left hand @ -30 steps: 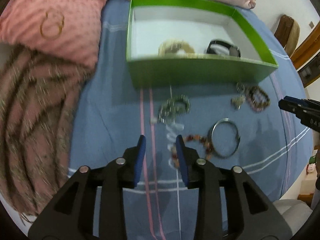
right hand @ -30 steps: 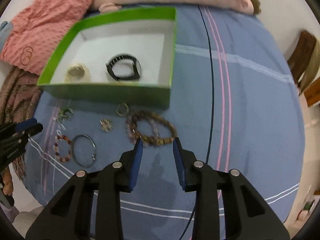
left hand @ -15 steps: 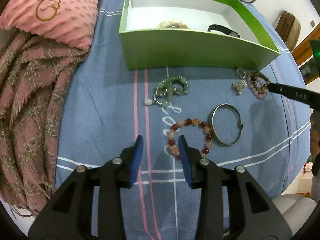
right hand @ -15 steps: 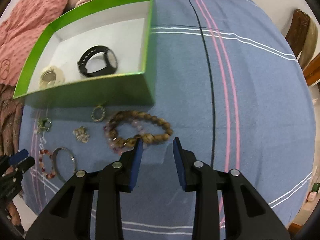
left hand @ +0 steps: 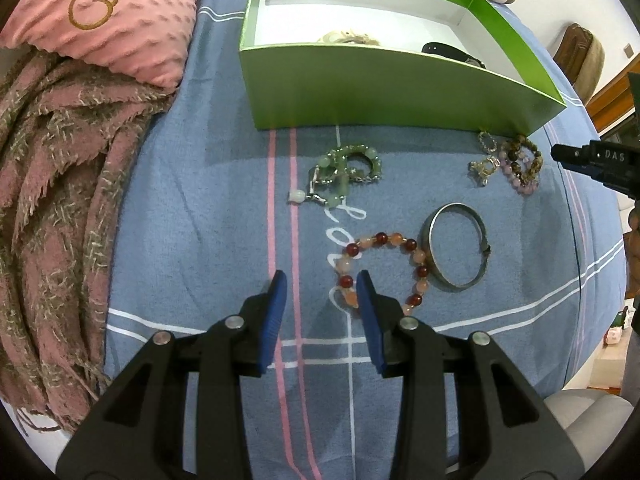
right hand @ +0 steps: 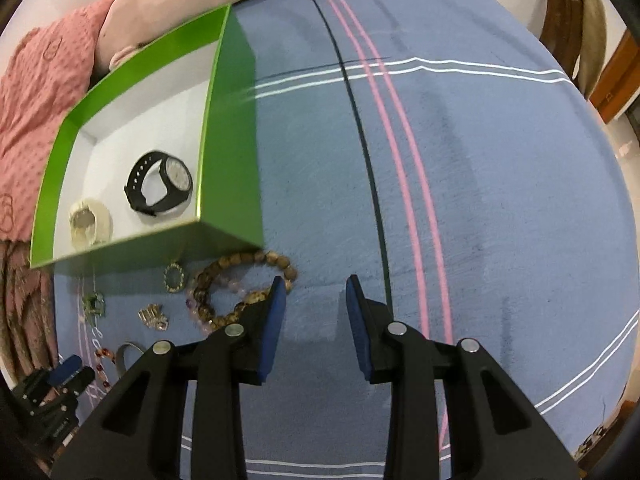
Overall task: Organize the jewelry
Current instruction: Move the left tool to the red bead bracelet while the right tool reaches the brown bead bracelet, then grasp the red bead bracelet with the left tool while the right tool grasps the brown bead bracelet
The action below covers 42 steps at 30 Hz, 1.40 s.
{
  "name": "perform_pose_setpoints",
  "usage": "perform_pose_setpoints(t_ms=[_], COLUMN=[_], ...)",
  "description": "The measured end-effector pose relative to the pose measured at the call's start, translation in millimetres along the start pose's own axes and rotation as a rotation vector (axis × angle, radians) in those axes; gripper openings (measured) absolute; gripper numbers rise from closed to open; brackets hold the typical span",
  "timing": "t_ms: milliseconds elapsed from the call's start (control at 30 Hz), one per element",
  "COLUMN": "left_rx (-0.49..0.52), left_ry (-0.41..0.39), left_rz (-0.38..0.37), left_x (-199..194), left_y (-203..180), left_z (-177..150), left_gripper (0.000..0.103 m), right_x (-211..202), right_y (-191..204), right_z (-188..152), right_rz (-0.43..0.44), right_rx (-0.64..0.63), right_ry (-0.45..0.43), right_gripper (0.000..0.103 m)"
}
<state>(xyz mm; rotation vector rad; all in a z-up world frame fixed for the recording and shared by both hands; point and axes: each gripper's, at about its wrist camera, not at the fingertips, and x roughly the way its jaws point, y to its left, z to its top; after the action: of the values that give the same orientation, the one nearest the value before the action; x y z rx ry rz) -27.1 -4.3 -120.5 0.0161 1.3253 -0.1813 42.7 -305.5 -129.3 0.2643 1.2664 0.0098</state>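
Jewelry is seen scattered on a blue striped bedcover (left hand: pixel 208 184), all of it placed in relation to a green box (left hand: pixel 384 84). A pink cushion (left hand: pixel 120 12) and a fringed blanket (left hand: pixel 56 184) are noted to the left of the box. Inside the box a black watch (right hand: pixel 160 182) and a cream band (right hand: pixel 90 224) are found. Just in front of the box's near wall, a wooden-bead bracelet (right hand: pixel 244 276), a small ring pendant (right hand: pixel 175 277) and a green-bead piece (left hand: pixel 346 170) are recorded. Further out from the box, a silver bangle (left hand: pixel 456 252) lies touching a red-and-orange bead bracelet (left hand: pixel 380 268).

The left gripper (left hand: pixel 322 282) is held with its jaws narrowly parted and nothing clamped; its right finger (left hand: pixel 370 316) overlaps the red-and-orange bracelet's edge. The right gripper (right hand: pixel 316 286) is likewise narrowly parted and empty, bare bedcover between its jaws, its left finger (right hand: pixel 274 320) beside the wooden-bead bracelet.
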Motion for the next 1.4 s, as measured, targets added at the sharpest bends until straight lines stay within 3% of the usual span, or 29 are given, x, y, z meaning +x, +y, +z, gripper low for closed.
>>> perform_pose_setpoints(t_ms=[200, 433, 567, 800, 900, 967, 1033, 1067, 1100, 1400], left_rx=[0.001, -0.011, -0.008, 0.009, 0.034, 0.051, 0.081, 0.087, 0.084, 0.058], left_ry=[-0.001, -0.003, 0.0, 0.015, 0.013, 0.01, 0.0, -0.003, -0.001, -0.038], left_rz=[-0.001, -0.007, -0.019, -0.038, -0.005, 0.027, 0.072, 0.067, 0.06, 0.025], left_x=[-0.2, -2.4, 0.0, 9.5, 12.0, 14.4, 15.6, 15.7, 16.1, -4.1], left_y=[-0.2, 5.0, 3.4, 4.5, -1.5, -4.9, -10.2, -12.1, -13.1, -10.7], left_z=[1.9, -0.2, 0.8, -0.6, 1.8, 2.9, 3.3, 3.6, 4.1, 1.6], left_gripper=[0.037, 0.038, 0.038, 0.038, 0.038, 0.033, 0.021, 0.011, 0.008, 0.008], right_x=[6.6, 23.2, 25.1, 18.7, 17.6, 18.4, 15.6, 16.5, 17.1, 2.9], right_y=[16.2, 28.0, 37.1, 30.2, 27.6, 30.3, 25.4, 27.5, 28.6, 30.3], right_z=[12.0, 7.5, 1.5, -19.9, -22.8, -20.3, -27.1, -26.8, -26.4, -33.1], right_rz=[0.0, -0.072, -0.096, -0.064, -0.059, -0.06, -0.064, -0.065, -0.062, -0.022], right_rx=[-0.034, -0.072, -0.136, -0.177, -0.176, -0.18, -0.187, -0.189, -0.188, -0.174], right_ry=[0.005, 0.036, 0.051, 0.05, 0.048, 0.047, 0.042, 0.042, 0.042, 0.022], right_gripper=[0.027, 0.024, 0.008, 0.007, 0.007, 0.007, 0.007, 0.007, 0.007, 0.007])
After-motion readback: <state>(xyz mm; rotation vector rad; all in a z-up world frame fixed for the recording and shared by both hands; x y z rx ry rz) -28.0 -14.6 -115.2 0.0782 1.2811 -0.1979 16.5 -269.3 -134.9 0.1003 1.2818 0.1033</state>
